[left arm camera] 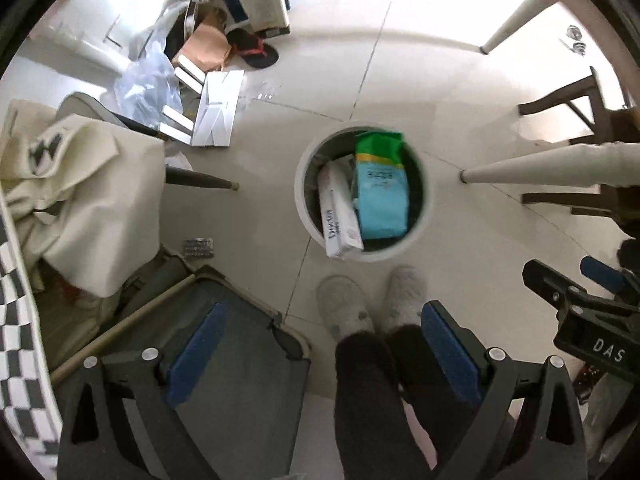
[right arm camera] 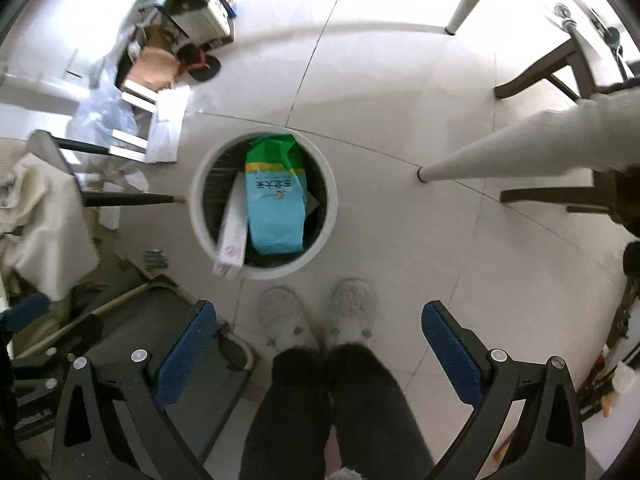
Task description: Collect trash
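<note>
Below, a round white bin [left arm camera: 304,184] stands on the pale tiled floor [left arm camera: 460,92], seen from above by both wrist cameras, holding a green-and-blue bag [left arm camera: 380,188] that lies on its right side and a long white carton [left arm camera: 340,212] that leans on the left, its near end sticking out over the bin's near rim. Both pieces of trash rest inside the bin, touched by neither tool. The left gripper [left arm camera: 322,354] points down with its blue-padded fingers [left arm camera: 196,348] spread wide and nothing between them; the right gripper [right arm camera: 320,354] likewise hangs over the floor with its fingers [right arm camera: 450,354] fully apart and empty. Just near of the bin stand the person's two pale fuzzy slippers [right arm camera: 316,316], with dark trouser legs [right arm camera: 332,408] rising toward the cameras. To the left a cream cloth [left arm camera: 80,200] is draped over a chair, and a blister pack of pills [left arm camera: 198,247] lies on the floor near it. Far left sits a heap of clear plastic [left arm camera: 146,84], flattened white cardboard [left arm camera: 218,108] and a black-and-red sandal [left arm camera: 254,50]. To the right a white table leg [left arm camera: 532,166] slants down to the floor beside a dark wooden chair frame [left arm camera: 568,100]
</note>
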Demonstrator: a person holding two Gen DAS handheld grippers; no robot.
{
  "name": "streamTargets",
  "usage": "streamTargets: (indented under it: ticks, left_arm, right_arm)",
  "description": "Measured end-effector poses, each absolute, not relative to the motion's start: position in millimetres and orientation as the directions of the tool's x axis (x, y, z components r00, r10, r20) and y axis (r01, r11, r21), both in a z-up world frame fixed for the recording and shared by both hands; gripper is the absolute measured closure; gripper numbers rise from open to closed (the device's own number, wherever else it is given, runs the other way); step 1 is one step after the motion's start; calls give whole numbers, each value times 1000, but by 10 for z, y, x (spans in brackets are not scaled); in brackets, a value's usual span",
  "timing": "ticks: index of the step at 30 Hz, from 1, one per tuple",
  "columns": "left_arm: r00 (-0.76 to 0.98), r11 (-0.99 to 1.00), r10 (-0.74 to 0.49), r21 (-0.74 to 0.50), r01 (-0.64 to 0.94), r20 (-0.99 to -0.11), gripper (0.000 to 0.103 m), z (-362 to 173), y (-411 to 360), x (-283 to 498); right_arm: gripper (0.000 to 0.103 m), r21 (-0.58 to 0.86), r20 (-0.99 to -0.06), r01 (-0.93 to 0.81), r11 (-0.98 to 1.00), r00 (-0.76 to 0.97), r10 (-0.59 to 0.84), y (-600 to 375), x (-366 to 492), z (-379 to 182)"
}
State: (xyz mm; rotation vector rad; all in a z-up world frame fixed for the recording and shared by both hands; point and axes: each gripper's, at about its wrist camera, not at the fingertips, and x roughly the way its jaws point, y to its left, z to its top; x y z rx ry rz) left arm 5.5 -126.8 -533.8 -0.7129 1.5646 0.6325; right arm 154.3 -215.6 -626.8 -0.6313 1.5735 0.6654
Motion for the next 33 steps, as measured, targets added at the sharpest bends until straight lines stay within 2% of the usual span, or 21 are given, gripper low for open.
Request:
streamTargets:
  ticks: [7, 21, 27, 33]
  left_arm:
    - [-6, 697, -72, -46, -716, -997, 3, -4262, -1378, 164]
    - [219, 793, -139, -240, -560, -966, 3, -2256, -1215, 8]
    - [289, 820, -194, -317, -477, -937, 3, -1733, -1197, -191]
    - [322, 827, -216, -348, -441, -922, 3, -1434, -1195, -328]
  right_arm:
    - [0, 123, -992, -696, 707, -116, 58, -2470, 1627, -4963]
    - [0, 297, -954, -613, 733, -165, 248, -2823, 1305, -2576]
    - [0, 353, -933, -555, 753, -146, 330, -2871, 908, -1984]
    - [0, 394, -916, -512, 764, -149, 372, -2920, 611, -1675]
